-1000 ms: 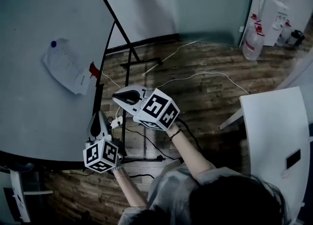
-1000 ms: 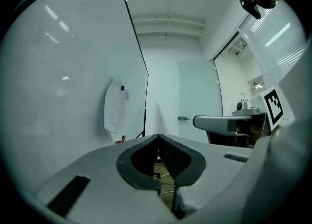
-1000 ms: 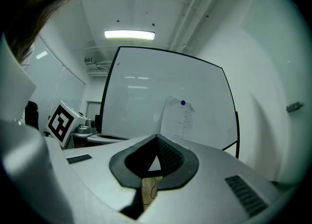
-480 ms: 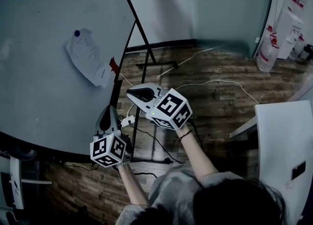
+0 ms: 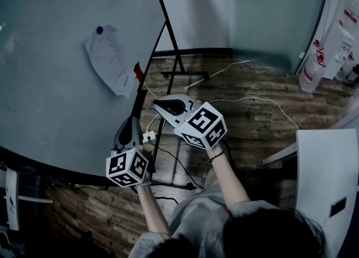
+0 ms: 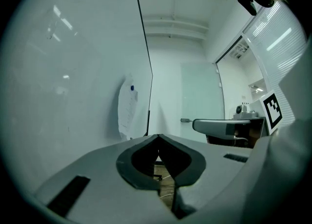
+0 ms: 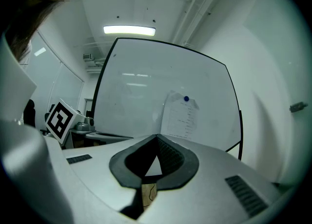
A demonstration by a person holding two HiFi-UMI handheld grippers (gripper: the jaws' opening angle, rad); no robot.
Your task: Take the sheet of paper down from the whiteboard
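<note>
On whiteboard [image 5: 50,88], sheet of paper [image 5: 110,60], print illegible.

The white rectangular sheet of paper [image 5: 111,60] carries faint grey lines of print, and a round blue magnet [image 5: 99,30] sits on it. The pale grey whiteboard [image 5: 45,94] has a thin black frame. The left tongs [image 5: 133,119] and right tongs [image 5: 156,104] are grey, with black-and-white square markers on their cubes. The wooden plank floor [image 5: 252,111] is brown.

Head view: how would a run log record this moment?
sheet of paper: on whiteboard, under blue magnet | left gripper: jaws shut, empty | right gripper: jaws shut, empty | paper untouched
</note>
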